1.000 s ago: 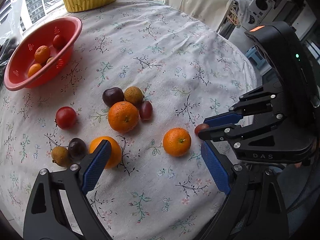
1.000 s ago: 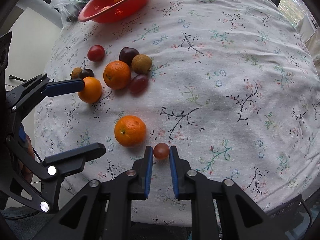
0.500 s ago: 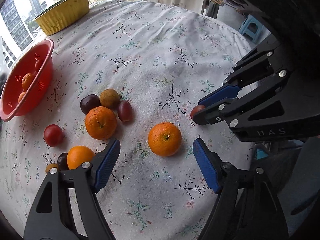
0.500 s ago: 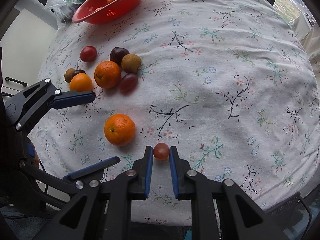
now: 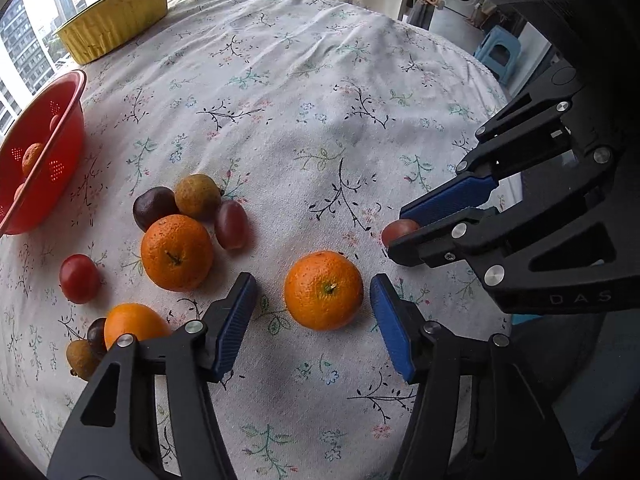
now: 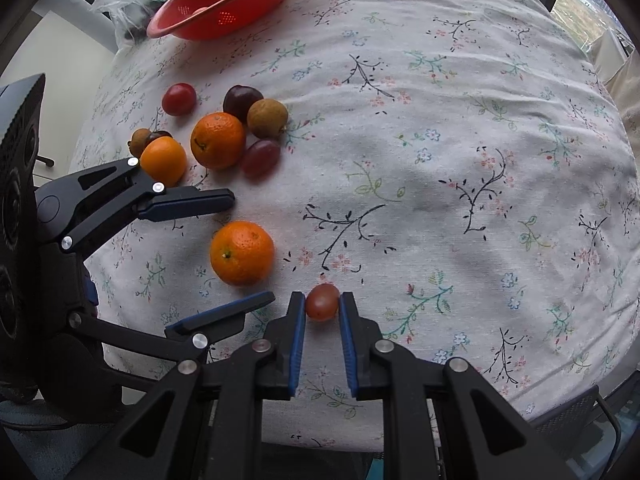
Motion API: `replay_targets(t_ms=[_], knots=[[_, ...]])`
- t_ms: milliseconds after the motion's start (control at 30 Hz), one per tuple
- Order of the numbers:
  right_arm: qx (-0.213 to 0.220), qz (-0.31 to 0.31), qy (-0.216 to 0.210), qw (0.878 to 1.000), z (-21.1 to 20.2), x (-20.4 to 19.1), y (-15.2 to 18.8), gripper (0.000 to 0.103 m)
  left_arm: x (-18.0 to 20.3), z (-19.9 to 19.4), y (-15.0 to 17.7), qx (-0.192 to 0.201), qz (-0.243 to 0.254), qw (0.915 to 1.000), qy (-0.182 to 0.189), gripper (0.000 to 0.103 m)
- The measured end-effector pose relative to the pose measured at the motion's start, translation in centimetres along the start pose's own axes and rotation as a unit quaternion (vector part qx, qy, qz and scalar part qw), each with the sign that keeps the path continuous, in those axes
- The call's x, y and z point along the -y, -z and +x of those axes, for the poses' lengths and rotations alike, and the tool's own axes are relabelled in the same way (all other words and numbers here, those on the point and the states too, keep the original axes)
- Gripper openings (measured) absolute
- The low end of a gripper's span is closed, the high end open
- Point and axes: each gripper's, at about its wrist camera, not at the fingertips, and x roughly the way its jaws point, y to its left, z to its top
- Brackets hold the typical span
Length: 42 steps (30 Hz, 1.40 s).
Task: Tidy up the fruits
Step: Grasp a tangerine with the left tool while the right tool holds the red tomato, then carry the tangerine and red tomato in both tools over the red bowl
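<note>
Lone orange [image 5: 324, 290] on the flowered tablecloth [image 5: 304, 92], bracketed by the closing left gripper [image 5: 312, 306]; cherry tomato [image 6: 322, 301] clamped in the right gripper [image 6: 322, 308] just beside it.

The orange lies between the left gripper's blue pads [image 5: 236, 320], a gap showing on each side — not yet touched. To its left sits the cluster: a second orange [image 5: 176, 253], dark plum [image 5: 154, 207], brown longan [image 5: 197, 197] and red grape [image 5: 231, 225], with a red tomato [image 5: 79, 278] and a third orange [image 5: 134, 326] nearer the edge. The red colander [image 5: 48, 160] with fruit and a yellow tray [image 5: 116, 16] stand well apart at the far side. Compared with a second ago, the left jaws are much narrower and lower around the orange; the right gripper is unchanged, pressed shut on the tomato.
</note>
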Motion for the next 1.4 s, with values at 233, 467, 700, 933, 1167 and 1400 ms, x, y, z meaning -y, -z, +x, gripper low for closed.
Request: replay_targets(t_ms=[233, 467, 700, 933, 1167, 1400], knots=[[-0.008, 0.010, 0.000, 1.000, 0.6, 0.1, 0.2, 0.019, 0.2, 0.1, -0.5, 0.006, 0.000, 0.9999, 0.014, 0.035], [-0.004, 0.020, -0.007, 1.000, 0.7, 0.2, 0.3, 0.018, -0.5, -0.2, -0.2, 0.011, -0.024, 0.9992, 0.029, 0.035], [0.004, 0.030, -0.014, 0.999, -0.3, 1.1, 0.1, 0.018, -1.6, -2.6, -0.1, 0.041, -0.074, 0.9950, 0.053, 0.035], [0.021, 0.046, -0.025, 0.998, -1.8, 2.3, -0.7, 0.018, -2.6, -5.5, -0.1, 0.072, -0.124, 0.9873, 0.069, 0.035], [0.043, 0.049, -0.031, 0.997, -3.8, 3.8, -3.4, 0.018, -5.8, -9.7, 0.5, 0.112, -0.184, 0.9754, 0.046, 0.035], [0.083, 0.066, -0.033, 0.994, -6.8, 6.3, -9.5, 0.018, -13.4, -13.5, 1.2, 0.146, -0.266, 0.9526, -0.024, 0.035]])
